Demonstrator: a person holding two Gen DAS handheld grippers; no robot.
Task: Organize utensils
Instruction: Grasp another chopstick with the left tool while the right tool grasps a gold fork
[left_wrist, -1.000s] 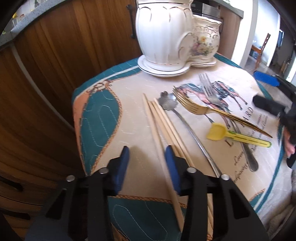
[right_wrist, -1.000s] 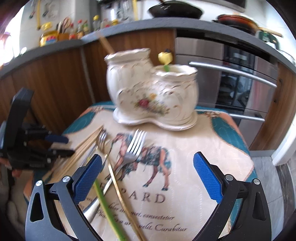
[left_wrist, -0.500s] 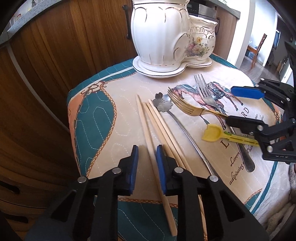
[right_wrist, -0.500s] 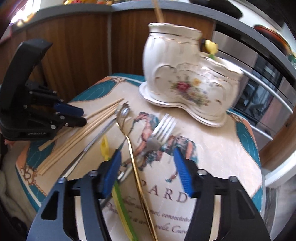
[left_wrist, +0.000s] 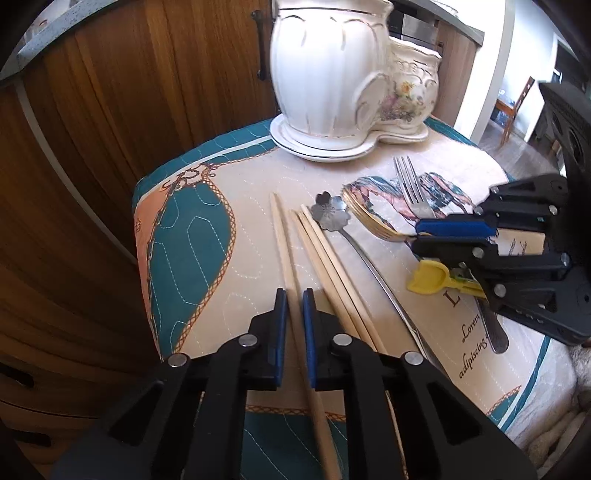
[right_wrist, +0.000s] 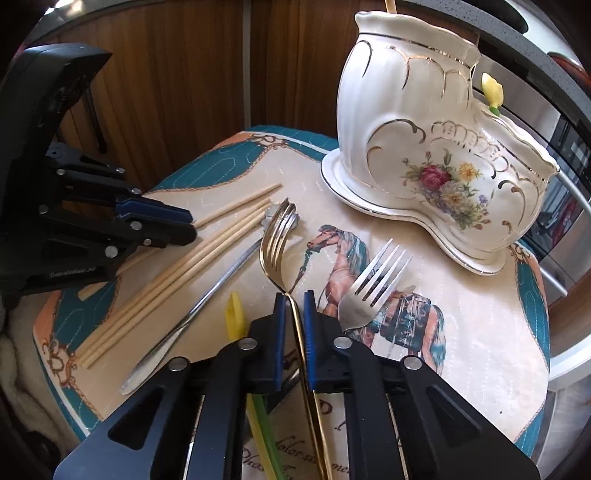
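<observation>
**Both grippers closed on utensils**

The left gripper (left_wrist: 293, 332) pinches a single chopstick (left_wrist: 286, 251) that lies apart from the other chopsticks (left_wrist: 332, 266) on the desk's cloth (left_wrist: 192, 236). The right gripper (right_wrist: 294, 339) pinches the gold fork (right_wrist: 275, 240) at its neck, tines pointing away. Just left of it lie a yellow-green pick (right_wrist: 236, 314) and a flower spoon (right_wrist: 207, 295); just right, a silver fork (right_wrist: 373, 284). Beyond them a white holder (right_wrist: 424, 147) stands at the far edge, a chopstick and a yellow pick (right_wrist: 493, 90) poking out.
</observation>
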